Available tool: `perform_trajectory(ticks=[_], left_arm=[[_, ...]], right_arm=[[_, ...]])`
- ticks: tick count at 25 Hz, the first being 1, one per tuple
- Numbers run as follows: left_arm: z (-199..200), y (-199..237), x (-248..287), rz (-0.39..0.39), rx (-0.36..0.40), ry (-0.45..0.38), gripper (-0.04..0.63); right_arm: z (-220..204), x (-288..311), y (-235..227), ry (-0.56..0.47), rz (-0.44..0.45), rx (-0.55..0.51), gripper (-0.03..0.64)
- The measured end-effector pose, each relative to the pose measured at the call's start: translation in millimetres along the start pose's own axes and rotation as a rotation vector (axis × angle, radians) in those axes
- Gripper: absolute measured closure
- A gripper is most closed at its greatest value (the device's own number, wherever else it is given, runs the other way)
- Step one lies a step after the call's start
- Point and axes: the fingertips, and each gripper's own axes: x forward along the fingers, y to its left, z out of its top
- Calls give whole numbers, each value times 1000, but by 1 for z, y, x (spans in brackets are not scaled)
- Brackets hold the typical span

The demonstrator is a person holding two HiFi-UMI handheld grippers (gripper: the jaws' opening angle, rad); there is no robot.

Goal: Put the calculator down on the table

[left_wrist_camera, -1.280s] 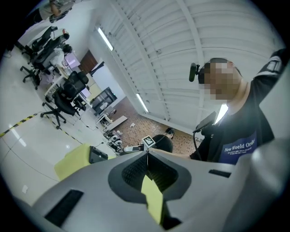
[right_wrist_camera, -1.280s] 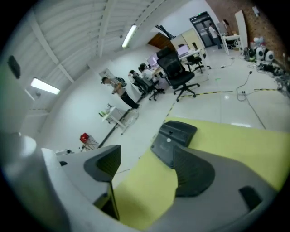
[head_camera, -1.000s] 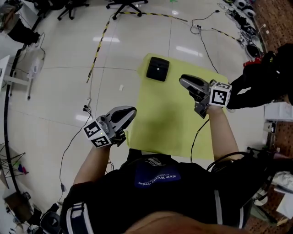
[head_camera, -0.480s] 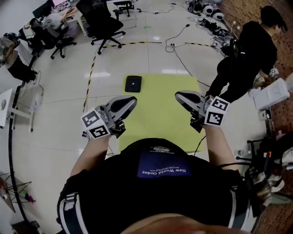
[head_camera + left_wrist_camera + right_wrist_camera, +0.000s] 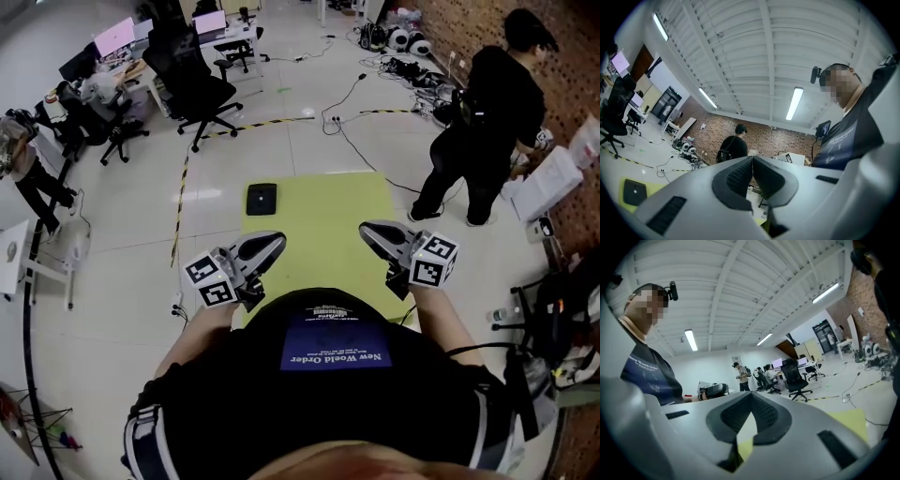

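Lying flat near the upper left corner of the yellow-green worktop (image 5: 319, 220), the black calculator (image 5: 262, 198) is a little above the centre of the head view. Nothing touches it, and both grippers are well apart from it, lower in the frame and close to the person's black shirt (image 5: 328, 375).

The left gripper (image 5: 267, 246) is at the lower left edge of the worktop. Its marker cube (image 5: 212, 281) sits below and to the left of its jaws. In the left gripper view the jaws are clenched, the dark ribbed pads (image 5: 740, 176) meet at the tips, and nothing is between them. In that view the calculator appears at the lower left, on a strip of the yellow surface.

The right gripper (image 5: 373, 232) is at the lower right edge of the worktop, with its marker cube (image 5: 432, 262) to the right of the jaws. In the right gripper view these jaws are also clenched and they hold nothing; only pale floor and some yellow surface show through the small gap below the tips.

Another person in black clothes (image 5: 483, 112) stands at the upper right of the head view, on the pale floor (image 5: 122, 272). Black office chairs (image 5: 202, 84) stand at the upper left, and a yellow and black striped tape (image 5: 181, 192) runs across the floor left of the worktop.
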Motion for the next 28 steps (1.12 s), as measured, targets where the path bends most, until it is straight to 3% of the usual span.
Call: perform_trajectory(ticks=[3,11,28], left_arm=[[-11,-4,5,-3,-21,26,589],[-7,-7,-2,34,-3,-6,589],[-6,-11,-7,44,-10,-15,589]], right_arm=[[-8,-1,-4,-6,-1,38,629],[7,7,6,-5,59,-36,629],[2,13,13,51,66,-90,630]])
